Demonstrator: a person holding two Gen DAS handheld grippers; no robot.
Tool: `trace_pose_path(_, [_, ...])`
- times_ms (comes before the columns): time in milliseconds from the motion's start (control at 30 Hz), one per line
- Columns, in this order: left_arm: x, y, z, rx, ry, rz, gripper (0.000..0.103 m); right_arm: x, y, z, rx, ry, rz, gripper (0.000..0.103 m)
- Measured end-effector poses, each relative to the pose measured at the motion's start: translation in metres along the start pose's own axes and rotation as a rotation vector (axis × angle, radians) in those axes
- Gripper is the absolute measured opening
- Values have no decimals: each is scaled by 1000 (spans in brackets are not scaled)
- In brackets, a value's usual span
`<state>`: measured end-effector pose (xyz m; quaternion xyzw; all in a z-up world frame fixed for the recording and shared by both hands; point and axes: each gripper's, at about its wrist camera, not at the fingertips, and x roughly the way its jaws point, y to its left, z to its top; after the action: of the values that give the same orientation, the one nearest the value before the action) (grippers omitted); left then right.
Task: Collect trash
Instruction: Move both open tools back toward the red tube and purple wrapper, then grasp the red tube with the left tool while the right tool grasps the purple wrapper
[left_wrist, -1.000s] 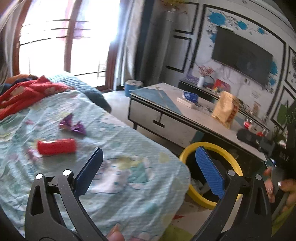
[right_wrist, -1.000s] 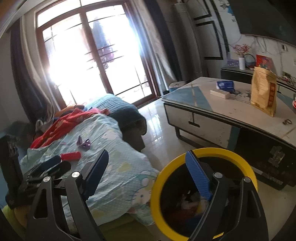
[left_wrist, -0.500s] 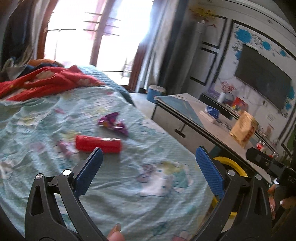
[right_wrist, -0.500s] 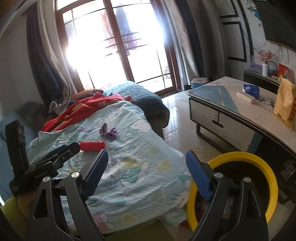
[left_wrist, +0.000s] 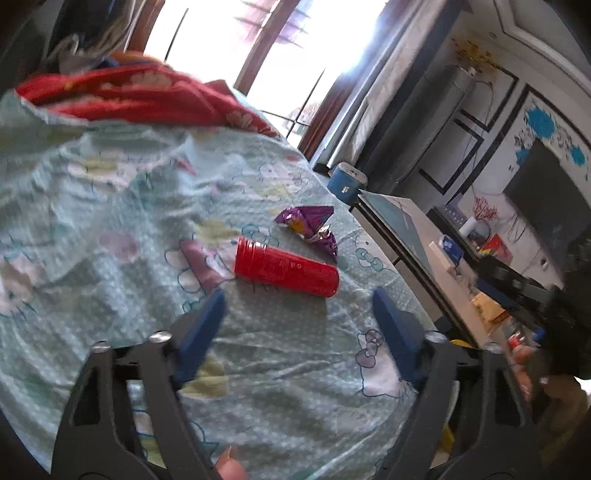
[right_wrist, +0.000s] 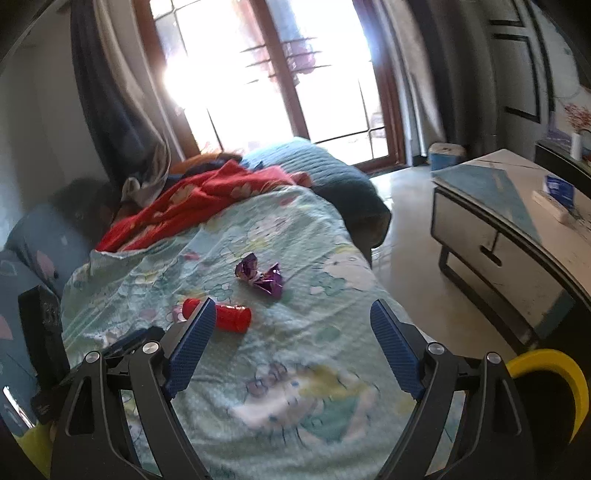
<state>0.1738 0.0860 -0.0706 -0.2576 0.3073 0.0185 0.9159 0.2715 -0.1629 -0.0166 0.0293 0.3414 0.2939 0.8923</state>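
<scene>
A red plastic cup (left_wrist: 286, 271) lies on its side on the pale blue cartoon sheet (left_wrist: 110, 206), with a crumpled purple wrapper (left_wrist: 310, 227) just beyond it. My left gripper (left_wrist: 298, 301) hovers just short of the cup; its jaws are closing with nothing between them. In the right wrist view the red cup (right_wrist: 231, 318) is partly behind the left finger, and the purple wrapper (right_wrist: 260, 275) lies farther up the bed. My right gripper (right_wrist: 293, 315) stands open and empty over the sheet. The yellow-rimmed trash bin (right_wrist: 554, 373) sits on the floor at lower right.
A red floral blanket (right_wrist: 192, 199) is bunched at the head of the bed. A low white table (right_wrist: 517, 236) with a drawer stands across a strip of floor. A small blue bucket (left_wrist: 347, 181) sits near the window. The other gripper's dark body (right_wrist: 122, 345) shows at the left.
Both views have swung from the bin and table toward the bed. The cup and wrapper now sit much closer to my left gripper, whose jaws have narrowed. The bin has slid to the frame edge.
</scene>
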Motion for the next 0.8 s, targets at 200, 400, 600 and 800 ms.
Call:
trace_pose_path(200, [15, 14, -1, -118, 57, -91, 52, 59, 11, 22, -25, 92, 79, 64])
trace_pose_path(400, [32, 22, 0, -213, 96, -145, 43, 112, 31, 40, -86, 164, 131, 54])
trace_pose_path(600, [47, 28, 1, -270, 128, -162, 43, 161, 39, 45, -88, 227, 120, 40])
trace_pose_path(800, [57, 30, 5, -323, 134, -170, 43, 174, 32, 39, -39, 239, 130, 10])
